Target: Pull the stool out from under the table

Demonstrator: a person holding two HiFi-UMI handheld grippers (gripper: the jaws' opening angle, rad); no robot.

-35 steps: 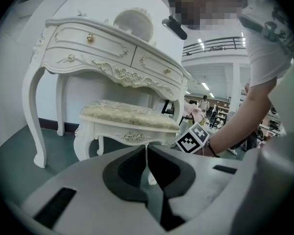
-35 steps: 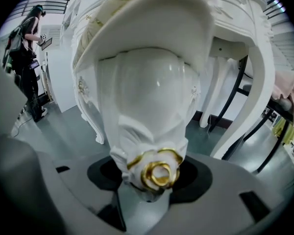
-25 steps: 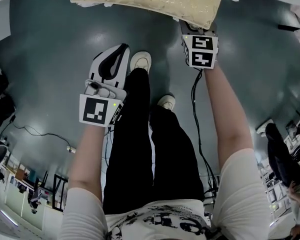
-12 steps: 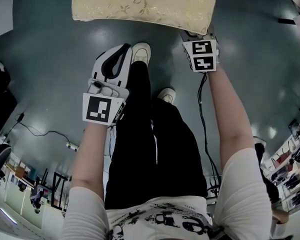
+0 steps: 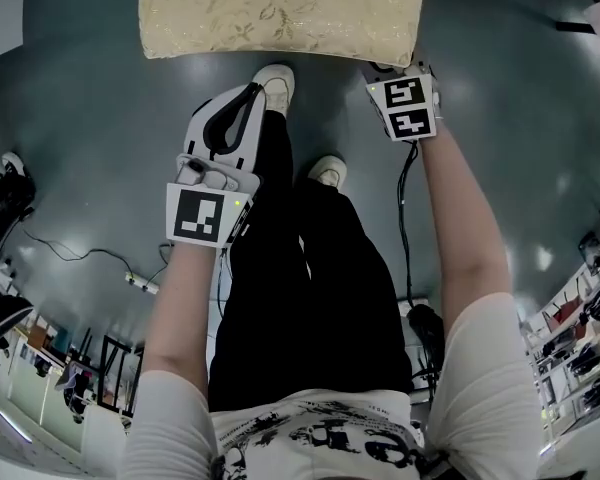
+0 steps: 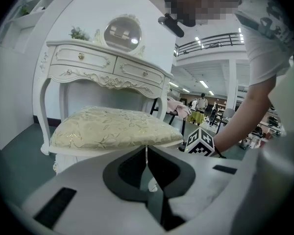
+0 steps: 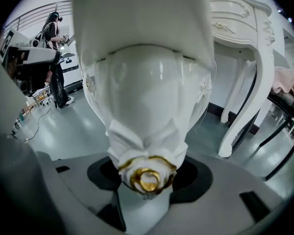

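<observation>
Left tool: jaws closed tip to tip, nothing between them; held low in front of the left thigh.
Right tool: jaws clamped on stool leg; reaches farther forward than the left.
Arms: left forearm, right forearm both bare, stretched forward and down.

Black trousers, white shoes and a white short-sleeved T-shirt printed in black are worn. The left gripper and the right gripper are shelled in white plastic with black padding lining the jaws, and each is fitted with a marker cube of black-and-white squares. A black cable is led back from the right gripper.
</observation>
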